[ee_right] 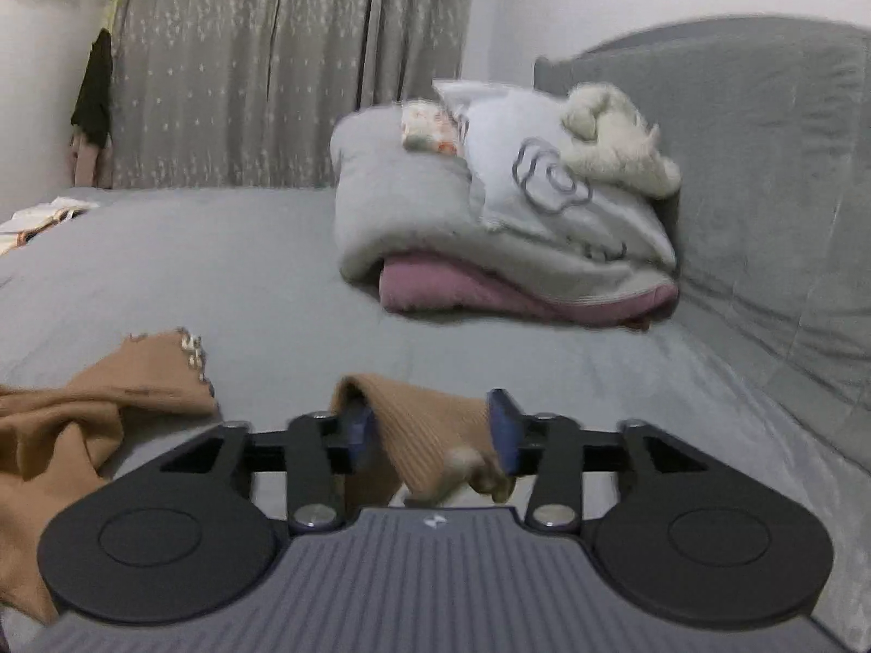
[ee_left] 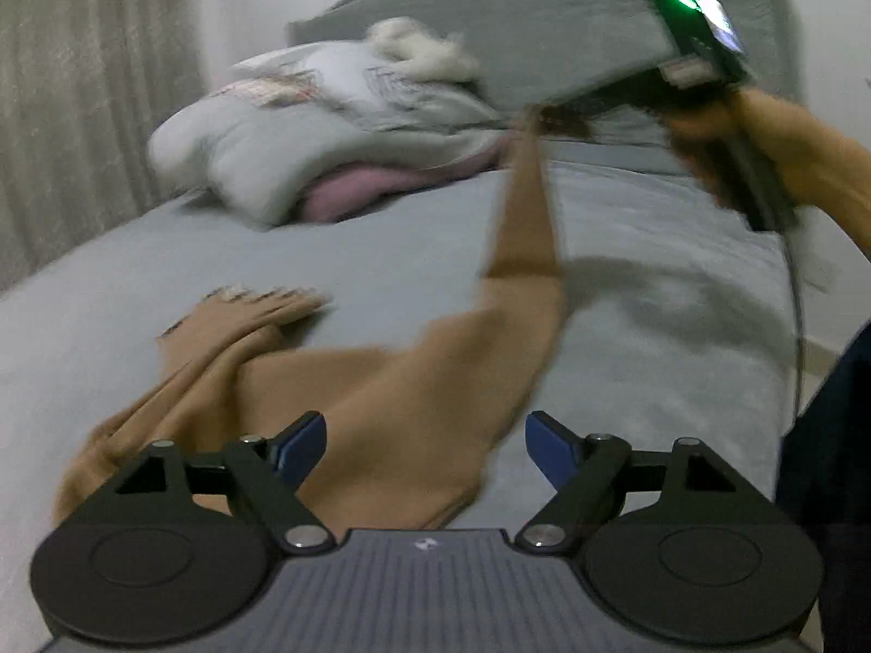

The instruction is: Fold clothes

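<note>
The left tool (ee_left: 425, 449) is spread wide above the tan knitted garment (ee_left: 381, 408). The right tool (ee_right: 430, 430) stands apart, a sleeve draped between its pads. Folded grey bedding (ee_right: 435, 217) lies at one o'clock on the grey bed (ee_right: 245, 283).

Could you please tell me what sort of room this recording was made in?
Most likely a bedroom: a bed with a grey padded headboard, folded bedding piled against it, and long curtains behind.
</note>
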